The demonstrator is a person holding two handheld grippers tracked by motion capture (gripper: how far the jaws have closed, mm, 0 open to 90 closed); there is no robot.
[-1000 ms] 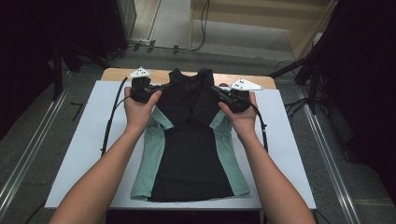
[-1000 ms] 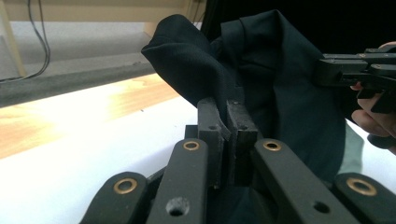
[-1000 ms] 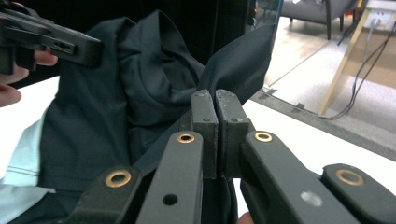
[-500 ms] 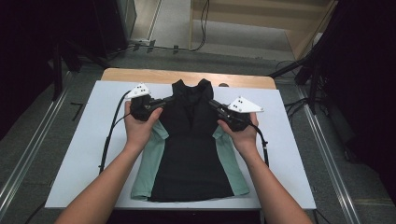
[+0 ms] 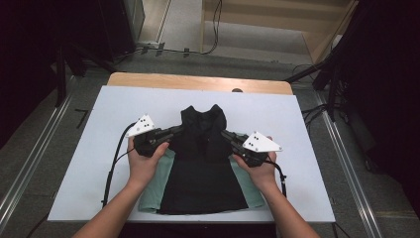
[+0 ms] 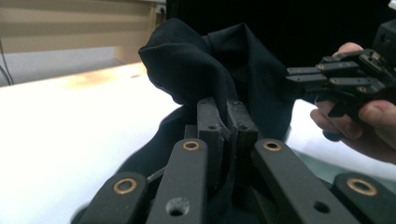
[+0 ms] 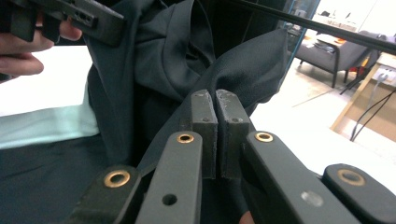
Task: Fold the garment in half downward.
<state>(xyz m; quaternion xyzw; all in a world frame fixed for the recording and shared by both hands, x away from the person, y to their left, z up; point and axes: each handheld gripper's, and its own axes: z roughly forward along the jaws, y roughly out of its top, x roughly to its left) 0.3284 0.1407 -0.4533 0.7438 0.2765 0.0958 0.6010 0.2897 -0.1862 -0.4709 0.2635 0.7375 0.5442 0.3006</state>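
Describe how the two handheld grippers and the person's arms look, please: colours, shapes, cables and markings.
Both the left gripper and the right gripper are black, with flat linkage bars joined by brass-coloured pivots and two matte rectangular pads. Each carries a pale grey three-cornered plate with small dark dots on top. A black cable trails from each toward the person. The forearms are bare; no sleeves are visible.

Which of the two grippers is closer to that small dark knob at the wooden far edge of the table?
Right. The right gripper sits just below the knob; the left gripper is farther off to its left.
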